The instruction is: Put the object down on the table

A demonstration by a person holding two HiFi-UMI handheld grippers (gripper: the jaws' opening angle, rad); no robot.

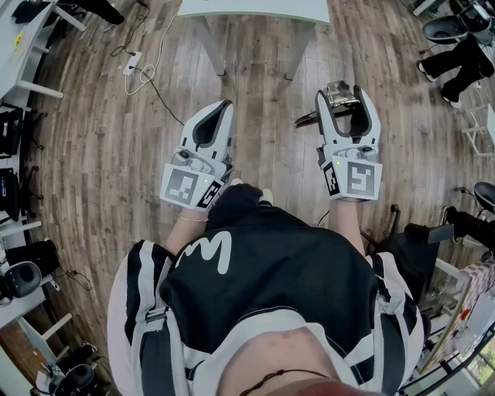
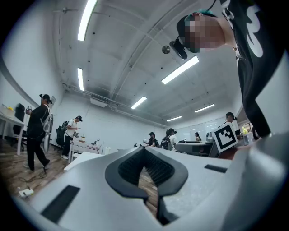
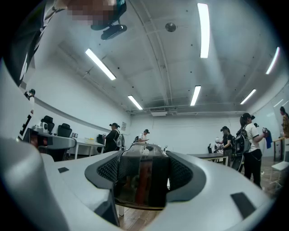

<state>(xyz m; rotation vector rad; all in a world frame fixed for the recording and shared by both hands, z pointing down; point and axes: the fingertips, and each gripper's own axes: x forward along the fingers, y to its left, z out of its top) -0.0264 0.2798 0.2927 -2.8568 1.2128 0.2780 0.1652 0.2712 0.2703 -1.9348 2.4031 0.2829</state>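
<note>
My right gripper (image 1: 342, 105) is held out in front of the person's body, above the wooden floor, and is shut on a clear brownish container with a metal lid (image 1: 339, 91). A dark handle (image 1: 306, 118) sticks out to its left. In the right gripper view the container (image 3: 142, 180) fills the gap between the black pads (image 3: 180, 173). My left gripper (image 1: 224, 107) is level beside it, shut, with nothing between its pads (image 2: 158, 169). A white table (image 1: 255, 9) stands ahead at the top edge of the head view.
A power strip with cables (image 1: 133, 62) lies on the floor at the far left. Desks and office chairs (image 1: 19, 193) line the left side. A person in black (image 1: 458, 60) sits at the top right. Several people (image 2: 38, 128) stand around the room.
</note>
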